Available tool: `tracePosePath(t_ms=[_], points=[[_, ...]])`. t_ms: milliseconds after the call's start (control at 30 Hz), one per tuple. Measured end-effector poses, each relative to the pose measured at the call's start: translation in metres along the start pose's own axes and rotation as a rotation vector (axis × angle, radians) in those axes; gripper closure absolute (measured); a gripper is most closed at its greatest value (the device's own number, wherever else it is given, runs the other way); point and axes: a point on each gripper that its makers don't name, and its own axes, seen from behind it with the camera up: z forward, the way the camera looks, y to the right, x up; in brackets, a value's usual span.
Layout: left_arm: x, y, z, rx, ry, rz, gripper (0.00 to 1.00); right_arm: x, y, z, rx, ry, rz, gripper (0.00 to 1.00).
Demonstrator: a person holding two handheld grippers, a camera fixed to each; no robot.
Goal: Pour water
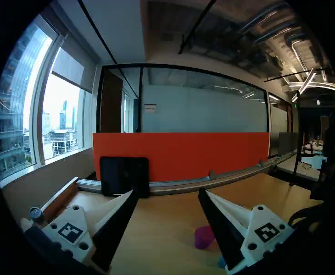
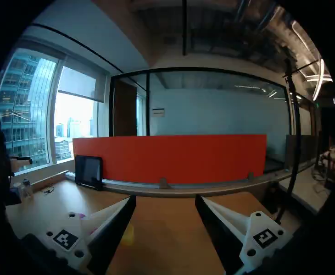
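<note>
1. Hovering over the wooden desk (image 1: pixel 167 229), the left gripper (image 1: pixel 166 191) is holding its fingers spread wide, with nothing between them. The right gripper (image 2: pixel 165 198) is likewise gaping open and empty over its own stretch of desk.
2. A small purple cup (image 1: pixel 204 237) is standing upright on the desk low in the left gripper view, just beside the inner edge of the finger on the right of that view. A blue object (image 1: pixel 221 262) is peeking out near it, and the finger is hiding most of it, so I am not naming it.
3. The cup's inside is not showing, so I cannot tell whether it is carrying water.
4. I am judging the cup to be light, thin-walled plastic with a smooth skin, so it is probably going to slide or flex under a hard squeeze.
5. The best hold is looking like the middle of the wall, below the rim, with one finger on each opposite side, pressing gently.
6. If it is full, any tilt is going to need to be slow, since the water is shifting the weight toward the lip.
7. Behind everything, a dark tablet (image 1: pixel 124 175) is leaning against the orange partition (image 1: pixel 190 153).
</note>
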Motion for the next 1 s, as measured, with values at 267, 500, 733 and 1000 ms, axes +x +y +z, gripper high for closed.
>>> tracePosePath(t_ms=[267,500,733,1000], points=[[0.006,0.027,0.0,-0.112,0.006,0.026,0.03,0.004,-0.03,-0.005,0.156,-0.009,0.008,0.01],[0.011,0.052,-0.002,-0.234,0.025,0.015,0.03,0.008,-0.061,-0.014,0.298,-0.014,-0.004,0.01],[0.013,0.067,-0.005,-0.313,0.029,0.024,0.03,0.011,-0.083,-0.02,0.392,-0.011,-0.028,0.01],[0.0,0.083,-0.011,-0.405,0.013,0.05,0.03,0.004,-0.1,-0.026,0.472,-0.033,-0.054,0.01]])
